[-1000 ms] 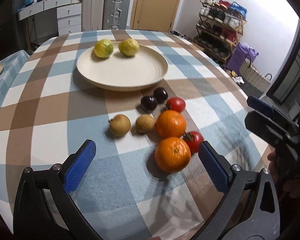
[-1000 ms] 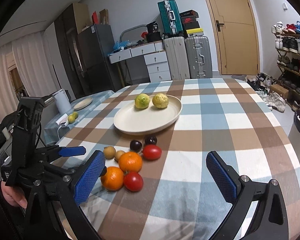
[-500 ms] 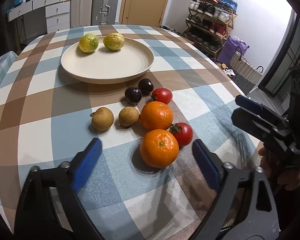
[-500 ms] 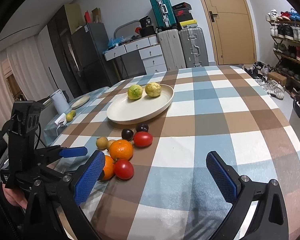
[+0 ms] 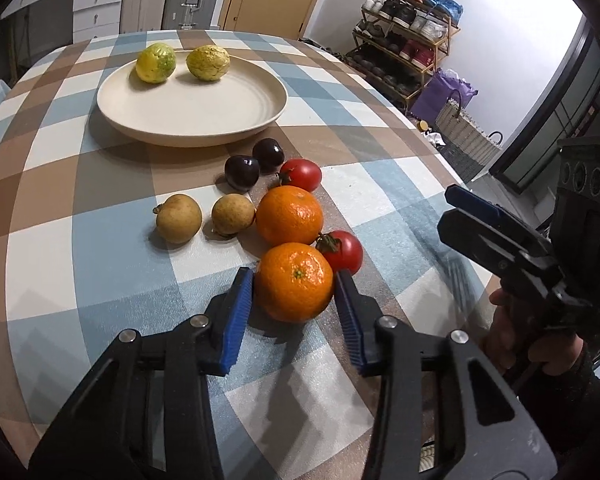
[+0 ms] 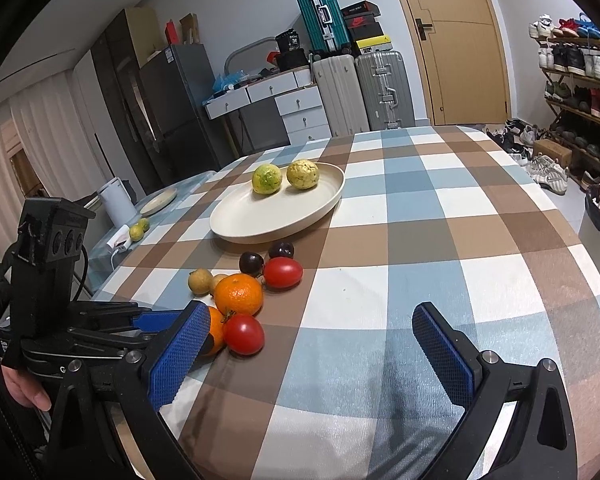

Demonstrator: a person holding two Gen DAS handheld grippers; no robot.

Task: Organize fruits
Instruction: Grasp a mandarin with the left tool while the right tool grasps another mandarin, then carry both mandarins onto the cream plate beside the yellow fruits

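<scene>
Near orange (image 5: 294, 287) sits on the checked cloth, blue pads touching both its sides, a red tomato (image 5: 343, 250) right against it. Behind it the second orange (image 5: 289, 215), another tomato (image 5: 302, 175), two dark plums (image 5: 242, 172) and two brown round fruits (image 5: 179, 218) huddle close together. Two yellow-green citrus (image 5: 156, 62) rest side by side at the far rim of the cream plate (image 5: 236, 124).

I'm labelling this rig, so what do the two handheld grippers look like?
Both grippers, left and right, have black plastic frames with silver bolts and blue textured finger pads. A boxy black three-lens module tops the left one. Bare hands hold them.
</scene>
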